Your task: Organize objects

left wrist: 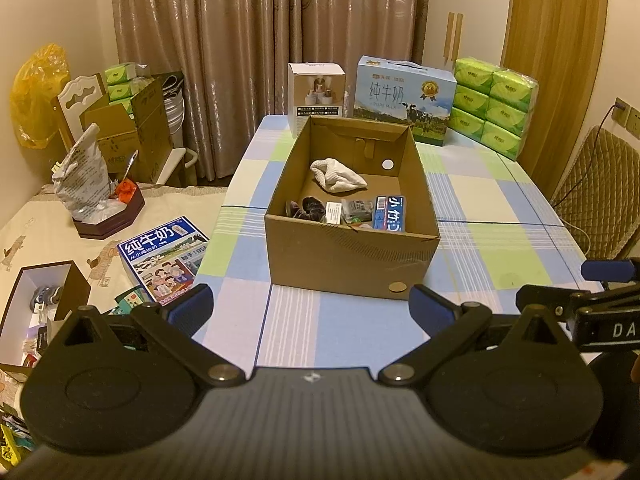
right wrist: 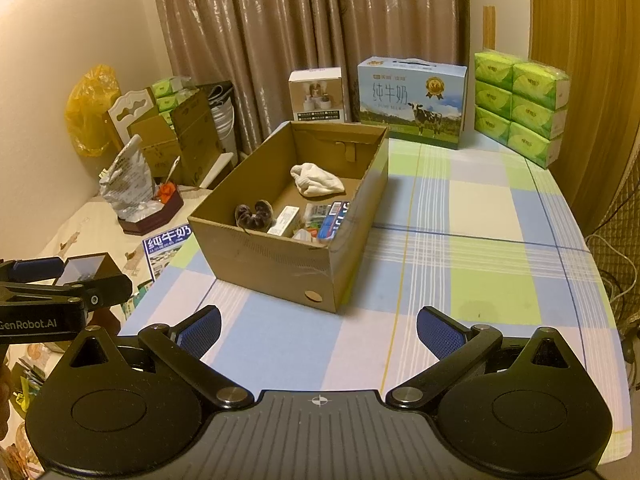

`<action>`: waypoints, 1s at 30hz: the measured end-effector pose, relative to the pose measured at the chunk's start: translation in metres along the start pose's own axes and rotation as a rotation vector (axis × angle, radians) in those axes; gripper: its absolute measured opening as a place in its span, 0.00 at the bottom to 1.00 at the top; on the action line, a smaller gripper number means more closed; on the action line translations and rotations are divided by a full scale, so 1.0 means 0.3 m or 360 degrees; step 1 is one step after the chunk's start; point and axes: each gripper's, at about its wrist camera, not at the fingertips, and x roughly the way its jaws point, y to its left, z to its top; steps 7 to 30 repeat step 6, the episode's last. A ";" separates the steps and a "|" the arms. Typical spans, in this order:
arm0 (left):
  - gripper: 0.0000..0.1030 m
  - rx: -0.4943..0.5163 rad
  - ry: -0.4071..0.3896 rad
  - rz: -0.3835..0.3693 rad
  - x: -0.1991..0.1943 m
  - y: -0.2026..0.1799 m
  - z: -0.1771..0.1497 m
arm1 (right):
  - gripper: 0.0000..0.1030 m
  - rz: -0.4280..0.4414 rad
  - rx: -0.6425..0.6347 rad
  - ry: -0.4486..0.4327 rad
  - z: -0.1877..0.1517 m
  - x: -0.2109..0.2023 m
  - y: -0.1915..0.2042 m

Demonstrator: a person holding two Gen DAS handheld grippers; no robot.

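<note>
An open cardboard box (left wrist: 352, 260) stands on the checked tablecloth, also in the right wrist view (right wrist: 280, 264). Inside lie a white cloth (left wrist: 338, 176) (right wrist: 316, 180), a dark fuzzy item (left wrist: 308, 208) (right wrist: 254, 216), a blue pack (left wrist: 388, 214) (right wrist: 334, 220) and small packets (left wrist: 344, 212) (right wrist: 288, 220). My left gripper (left wrist: 310, 306) is open and empty, just in front of the box. My right gripper (right wrist: 318, 328) is open and empty, in front of the box's right corner. Each gripper shows at the edge of the other's view.
A milk carton case (left wrist: 404, 100), a white product box (left wrist: 316, 96) and stacked green tissue packs (left wrist: 492, 108) stand at the table's far end. Left, a lower surface holds a milk box (left wrist: 164, 260), a foil bag in a tray (left wrist: 88, 184) and an open box (left wrist: 40, 300).
</note>
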 end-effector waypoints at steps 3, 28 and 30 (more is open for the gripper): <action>0.99 0.0006 -0.0024 -0.0019 -0.002 -0.002 -0.005 | 0.98 -0.0001 0.0003 0.0002 0.000 0.000 0.002; 0.99 -0.0016 -0.0026 -0.0026 0.001 0.000 -0.008 | 0.98 0.0001 0.0004 0.0000 0.000 -0.001 0.001; 0.99 -0.0016 -0.0026 -0.0026 0.001 0.000 -0.008 | 0.98 0.0001 0.0004 0.0000 0.000 -0.001 0.001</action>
